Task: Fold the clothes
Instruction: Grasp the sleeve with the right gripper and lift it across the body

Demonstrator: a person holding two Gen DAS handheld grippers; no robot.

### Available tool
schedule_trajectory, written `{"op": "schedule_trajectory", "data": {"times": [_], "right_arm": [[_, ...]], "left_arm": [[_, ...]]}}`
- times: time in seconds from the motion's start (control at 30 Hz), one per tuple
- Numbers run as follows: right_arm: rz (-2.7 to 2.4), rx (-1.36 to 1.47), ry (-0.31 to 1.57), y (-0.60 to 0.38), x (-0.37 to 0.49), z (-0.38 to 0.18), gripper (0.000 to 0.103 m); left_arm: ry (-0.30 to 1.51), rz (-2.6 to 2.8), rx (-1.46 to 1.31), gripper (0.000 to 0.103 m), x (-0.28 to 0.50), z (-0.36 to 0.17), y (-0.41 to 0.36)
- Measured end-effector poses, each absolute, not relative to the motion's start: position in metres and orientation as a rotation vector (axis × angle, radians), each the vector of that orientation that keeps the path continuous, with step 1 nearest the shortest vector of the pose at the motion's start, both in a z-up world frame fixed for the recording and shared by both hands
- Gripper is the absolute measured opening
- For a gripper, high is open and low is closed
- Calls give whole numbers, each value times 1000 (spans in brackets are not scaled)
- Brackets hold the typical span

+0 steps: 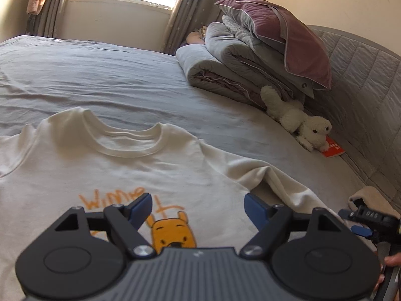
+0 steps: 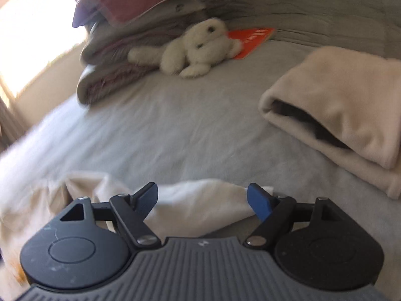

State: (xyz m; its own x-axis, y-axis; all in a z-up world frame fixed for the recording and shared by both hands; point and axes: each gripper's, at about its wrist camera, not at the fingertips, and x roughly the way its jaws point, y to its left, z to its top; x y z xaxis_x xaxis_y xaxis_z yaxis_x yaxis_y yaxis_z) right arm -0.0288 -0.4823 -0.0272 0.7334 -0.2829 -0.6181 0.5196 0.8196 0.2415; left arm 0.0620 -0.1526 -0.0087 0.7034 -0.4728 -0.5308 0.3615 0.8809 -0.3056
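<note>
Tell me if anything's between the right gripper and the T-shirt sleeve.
Nothing visible. The right gripper hangs open right over the white T-shirt's sleeve. The folded beige garment and plush dog lie well beyond.

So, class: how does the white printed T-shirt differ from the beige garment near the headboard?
The T-shirt lies spread open, front up; the beige garment is folded into a thick bundle. The T-shirt carries an orange bear print; the beige garment looks plain. Both rest on the grey bedsheet.

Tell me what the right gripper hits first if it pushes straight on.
Most likely the white sleeve lying between the right gripper's open fingers; past it only bare sheet, though depth is unclear.
</note>
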Motion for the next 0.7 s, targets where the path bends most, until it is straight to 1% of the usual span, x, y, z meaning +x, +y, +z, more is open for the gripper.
{"op": "schedule_trajectory", "data": {"times": [0.03,0.07,0.1,0.17,0.27,0.43,0.5,0.6,0.7], "right_arm": [[-454,365,618,-477,-26,-28,43],[-448,336,626,-475,-24,-28,19],[-443,321,629,-473,-23,-27,12],[-445,331,602,-476,-25,-21,12],[-466,268,539,-480,-22,-6,11],[-460,189,452,-496,-4,19,11],[-453,149,446,-503,9,21,11],[-449,87,455,-510,28,19,11],[-436,43,520,-517,50,4,11]], "left_arm": [[637,-469,-177,81,64,-10,-158],[636,-470,-167,81,67,-10,-162],[635,-470,-156,81,71,-11,-165],[630,-469,-124,81,81,-10,-172],[600,-460,-56,81,101,-6,-177],[566,-419,28,80,155,-4,-183],[569,-411,40,75,179,-5,-186],[581,-418,74,75,209,-11,-194],[621,-423,129,72,234,-24,-204]]}}
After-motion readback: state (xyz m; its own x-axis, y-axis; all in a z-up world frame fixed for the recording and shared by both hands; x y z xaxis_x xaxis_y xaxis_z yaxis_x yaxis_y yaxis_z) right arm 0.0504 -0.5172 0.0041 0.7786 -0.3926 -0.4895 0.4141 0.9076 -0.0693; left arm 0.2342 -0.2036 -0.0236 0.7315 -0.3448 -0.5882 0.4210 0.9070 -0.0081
